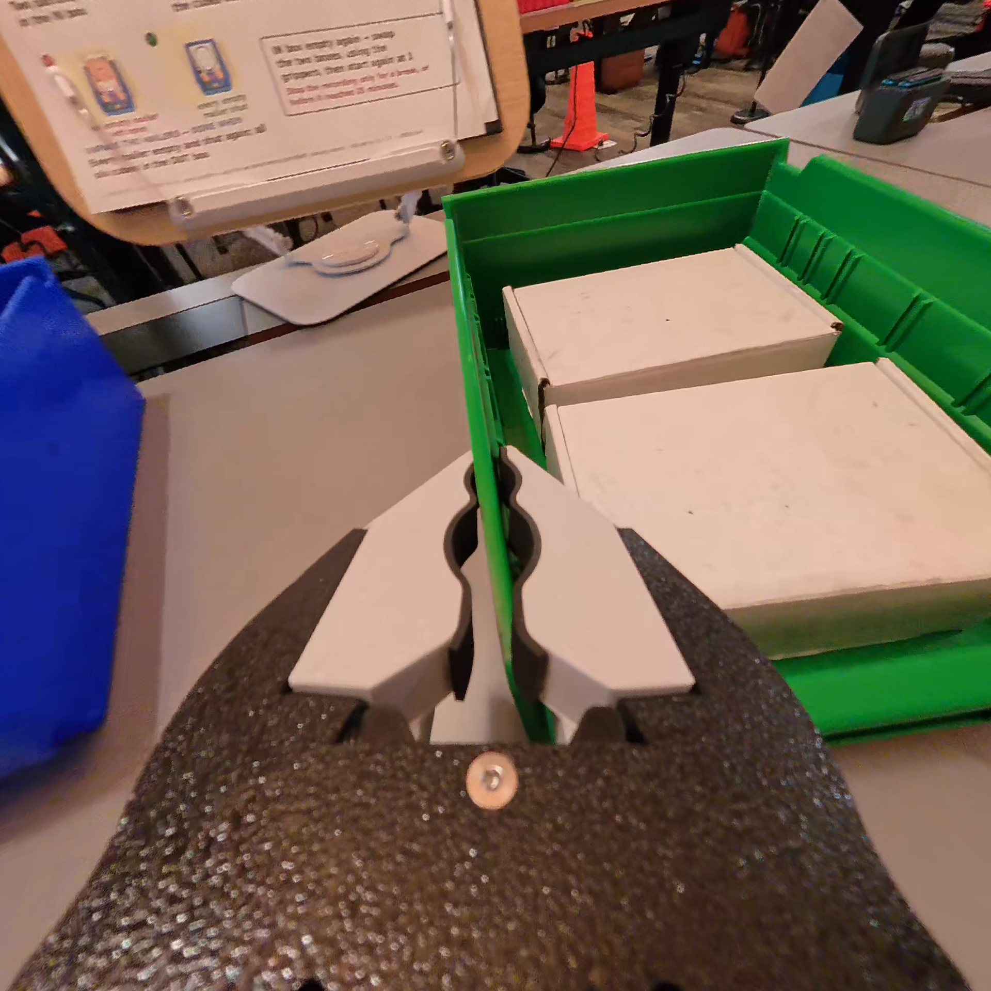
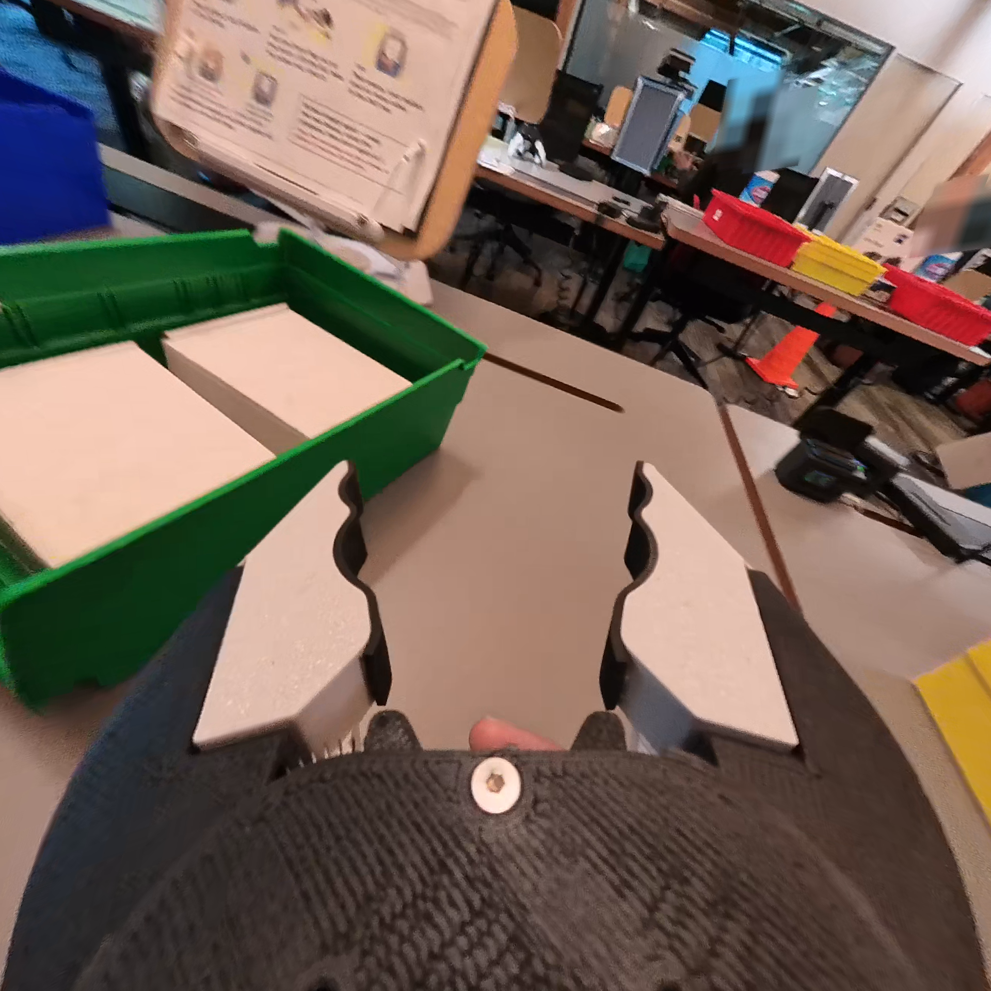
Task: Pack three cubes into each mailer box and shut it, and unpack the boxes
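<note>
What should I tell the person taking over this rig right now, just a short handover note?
Left gripper: shut on the left wall of the green bin, one finger outside, one inside.
Right gripper: open, holding nothing, over bare table to the right of the bin.
Two white mailer boxes, near mailer box and far mailer box, lie shut side by side in the bin. No cubes in view; what the mailers hold cannot be told.
A blue bin stands to the left.
Probably next: move the green bin with the held wall, or lift a mailer out.
</note>
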A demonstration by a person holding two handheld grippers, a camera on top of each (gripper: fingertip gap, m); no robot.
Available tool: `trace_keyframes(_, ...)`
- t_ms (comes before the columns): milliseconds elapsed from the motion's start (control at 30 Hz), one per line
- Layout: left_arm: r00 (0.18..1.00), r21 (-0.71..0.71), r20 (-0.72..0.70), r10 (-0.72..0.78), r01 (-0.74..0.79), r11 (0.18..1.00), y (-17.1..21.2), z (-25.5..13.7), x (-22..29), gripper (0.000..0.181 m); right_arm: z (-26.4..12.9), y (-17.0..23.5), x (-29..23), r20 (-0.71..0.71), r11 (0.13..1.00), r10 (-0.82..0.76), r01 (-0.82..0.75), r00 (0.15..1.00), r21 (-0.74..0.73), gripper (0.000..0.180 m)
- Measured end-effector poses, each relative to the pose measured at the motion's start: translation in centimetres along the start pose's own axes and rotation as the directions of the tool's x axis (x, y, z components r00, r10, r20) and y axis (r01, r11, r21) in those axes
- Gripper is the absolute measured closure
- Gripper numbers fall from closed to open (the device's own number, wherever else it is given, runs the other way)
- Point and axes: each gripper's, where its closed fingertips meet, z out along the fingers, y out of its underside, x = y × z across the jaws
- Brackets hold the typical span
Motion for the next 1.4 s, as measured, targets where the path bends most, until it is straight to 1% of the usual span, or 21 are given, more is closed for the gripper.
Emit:
trace_keyframes(167, 0.999, 0.004, 0.041, -0.023, 0.023, 1.000, 1.6, -4.0, -2.5, 0.181, 0.2, -5.6, -6.3, 0.156, 0.987, 0.075, -0.096, 0.985, 0.129, 0.079)
trace_keyframes(300, 0.997, 0.008, 0.072, -0.037, 0.036, 0.999, 2.6, -6.2, -4.1, 0.181, 3.0, -10.9, -11.5, 0.265, 0.983, 0.079, -0.120, 0.961, 0.140, 0.075)
trace_keyframes(400, 0.994, 0.010, 0.097, -0.043, 0.042, 0.999, 3.1, -7.4, -5.0, 0.181, 5.9, -15.8, -16.4, 0.416, 0.978, 0.118, -0.179, 0.902, 0.110, 0.073)
trace_keyframes(433, 0.993, 0.012, 0.105, -0.047, 0.046, 0.999, 3.3, -7.9, -5.2, 0.181, 7.0, -17.4, -17.7, 0.444, 0.974, 0.141, -0.205, 0.885, 0.100, 0.073)
trace_keyframes(500, 0.991, 0.018, 0.123, -0.055, 0.053, 0.998, 3.6, -8.7, -5.7, 0.181, 9.7, -20.1, -20.2, 0.469, 0.969, 0.176, -0.235, 0.865, 0.070, 0.072)
trace_keyframes(600, 0.988, 0.018, 0.146, -0.058, 0.056, 0.998, 4.0, -9.7, -6.5, 0.180, 14.5, -21.8, -24.3, 0.484, 0.971, 0.231, -0.235, 0.844, -0.053, 0.071)
trace_keyframes(667, 0.985, 0.021, 0.156, -0.073, 0.070, 0.997, 4.2, -10.2, -6.9, 0.181, 18.2, -21.7, -26.2, 0.432, 0.965, 0.260, -0.219, 0.864, -0.143, 0.069)
trace_keyframes(733, 0.983, 0.032, 0.166, -0.078, 0.074, 0.997, 4.3, -10.4, -7.0, 0.181, 21.7, -20.8, -27.8, 0.360, 0.942, 0.310, -0.231, 0.880, -0.245, 0.066)
trace_keyframes(800, 0.981, 0.033, 0.174, -0.080, 0.075, 0.997, 4.4, -10.6, -7.1, 0.180, 24.2, -19.3, -30.5, 0.343, 0.911, 0.334, -0.207, 0.878, -0.357, 0.066)
trace_keyframes(867, 0.981, 0.041, 0.174, -0.088, 0.082, 0.996, 4.4, -10.8, -7.3, 0.180, 26.4, -17.8, -32.6, 0.273, 0.872, 0.364, -0.222, 0.891, -0.437, 0.065)
trace_keyframes(900, 0.981, 0.043, 0.174, -0.089, 0.083, 0.996, 4.4, -10.9, -7.3, 0.180, 27.0, -17.7, -34.4, 0.272, 0.851, 0.397, -0.241, 0.877, -0.466, 0.074)
trace_keyframes(933, 0.980, 0.044, 0.175, -0.091, 0.085, 0.995, 4.4, -10.9, -7.4, 0.180, 27.3, -17.9, -36.7, 0.314, 0.845, 0.411, -0.228, 0.856, -0.484, 0.084)
trace_keyframes(967, 0.980, 0.045, 0.176, -0.093, 0.086, 0.995, 4.4, -10.9, -7.4, 0.180, 27.7, -17.7, -38.7, 0.356, 0.851, 0.387, -0.182, 0.850, -0.492, 0.093)
trace_keyframes(1000, 0.980, 0.046, 0.176, -0.093, 0.086, 0.995, 4.4, -10.9, -7.4, 0.180, 28.4, -16.9, -39.8, 0.360, 0.852, 0.343, -0.127, 0.868, -0.508, 0.102)
trace_keyframes(1067, 0.980, 0.046, 0.174, -0.093, 0.087, 0.995, 4.5, -10.9, -7.4, 0.180, 29.8, -14.5, -40.8, 0.275, 0.806, 0.322, -0.109, 0.906, -0.582, 0.094)
trace_keyframes(1100, 0.981, 0.046, 0.173, -0.094, 0.087, 0.995, 4.5, -11.0, -7.4, 0.180, 30.2, -13.7, -41.6, 0.250, 0.779, 0.340, -0.123, 0.907, -0.615, 0.095)
trace_keyframes(1200, 0.981, 0.047, 0.170, -0.095, 0.089, 0.995, 4.5, -11.0, -7.5, 0.180, 31.0, -10.8, -43.6, 0.241, 0.743, 0.324, -0.088, 0.915, -0.664, 0.130)
trace_keyframes(1267, 0.982, 0.050, 0.167, -0.093, 0.086, 0.995, 4.5, -11.0, -7.5, 0.180, 30.9, -8.3, -45.3, 0.251, 0.690, 0.336, -0.056, 0.908, -0.721, 0.133)
trace_keyframes(1300, 0.982, 0.051, 0.166, -0.092, 0.085, 0.995, 4.5, -11.0, -7.6, 0.180, 30.7, -7.2, -45.8, 0.239, 0.655, 0.351, -0.055, 0.905, -0.753, 0.144)
trace_keyframes(1333, 0.982, 0.052, 0.166, -0.091, 0.083, 0.995, 4.5, -11.1, -7.6, 0.180, 31.0, -6.9, -46.1, 0.224, 0.649, 0.383, -0.089, 0.896, -0.756, 0.138)
trace_keyframes(1400, 0.982, 0.053, 0.164, -0.089, 0.082, 0.995, 4.5, -11.1, -7.7, 0.180, 31.2, -7.2, -47.2, 0.209, 0.617, 0.487, -0.165, 0.848, -0.769, 0.142)
